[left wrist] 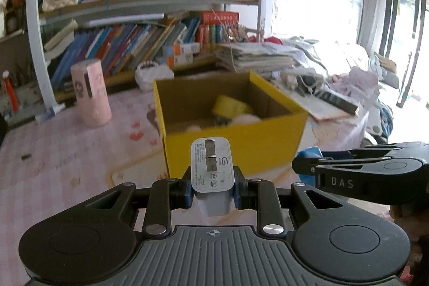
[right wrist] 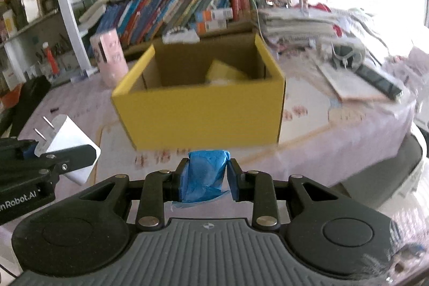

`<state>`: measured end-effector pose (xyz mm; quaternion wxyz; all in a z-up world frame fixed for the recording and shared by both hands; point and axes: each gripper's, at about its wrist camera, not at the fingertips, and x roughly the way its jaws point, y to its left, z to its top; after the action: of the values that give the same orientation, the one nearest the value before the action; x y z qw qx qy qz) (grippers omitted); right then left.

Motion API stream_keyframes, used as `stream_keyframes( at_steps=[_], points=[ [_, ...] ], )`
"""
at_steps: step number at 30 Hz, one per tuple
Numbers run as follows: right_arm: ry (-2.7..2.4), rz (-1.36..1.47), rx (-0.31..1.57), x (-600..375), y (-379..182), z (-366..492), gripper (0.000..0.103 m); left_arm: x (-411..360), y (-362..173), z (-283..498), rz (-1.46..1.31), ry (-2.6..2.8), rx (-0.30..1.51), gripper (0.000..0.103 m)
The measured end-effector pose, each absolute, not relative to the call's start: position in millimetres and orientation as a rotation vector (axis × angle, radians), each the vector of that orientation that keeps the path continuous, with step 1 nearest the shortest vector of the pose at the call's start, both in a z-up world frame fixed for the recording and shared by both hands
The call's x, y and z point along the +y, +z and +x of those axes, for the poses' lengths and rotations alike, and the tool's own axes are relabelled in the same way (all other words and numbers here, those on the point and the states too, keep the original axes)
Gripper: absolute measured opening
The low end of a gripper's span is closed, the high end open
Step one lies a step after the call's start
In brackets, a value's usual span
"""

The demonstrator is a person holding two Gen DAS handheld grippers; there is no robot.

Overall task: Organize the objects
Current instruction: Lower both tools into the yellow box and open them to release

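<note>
Charger (left wrist: 211, 170), hard and light, sits pinched across its flat sides in my left gripper (left wrist: 211, 190); my right gripper (right wrist: 206, 178) squeezes a soft blue bundle (right wrist: 206, 176) before the yellow box (right wrist: 198, 109).

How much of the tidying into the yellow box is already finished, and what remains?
Done: the yellow box already holds a yellow item and some pale soft things. In hand: the left tool grips a white charger, and the right tool grips a blue bundle; both are short of the box. Left: dropping both in; the pink cylinder stands outside the box.
</note>
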<state>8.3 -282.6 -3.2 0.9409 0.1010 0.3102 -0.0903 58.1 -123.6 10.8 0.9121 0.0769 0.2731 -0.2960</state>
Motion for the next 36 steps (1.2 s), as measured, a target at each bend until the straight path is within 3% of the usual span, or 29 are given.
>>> stream_keyframes(
  at_steps=[18,36],
  points=[
    [-0.104,0.132,0.504,-358,28,126,0.028,-199,14,148,0.159,-0.487,0.518,0.025],
    [0.031,0.097,0.746,-372,-24,210,0.028,-219,-33,191,0.16,-0.447,0.716,0.026]
  ],
)
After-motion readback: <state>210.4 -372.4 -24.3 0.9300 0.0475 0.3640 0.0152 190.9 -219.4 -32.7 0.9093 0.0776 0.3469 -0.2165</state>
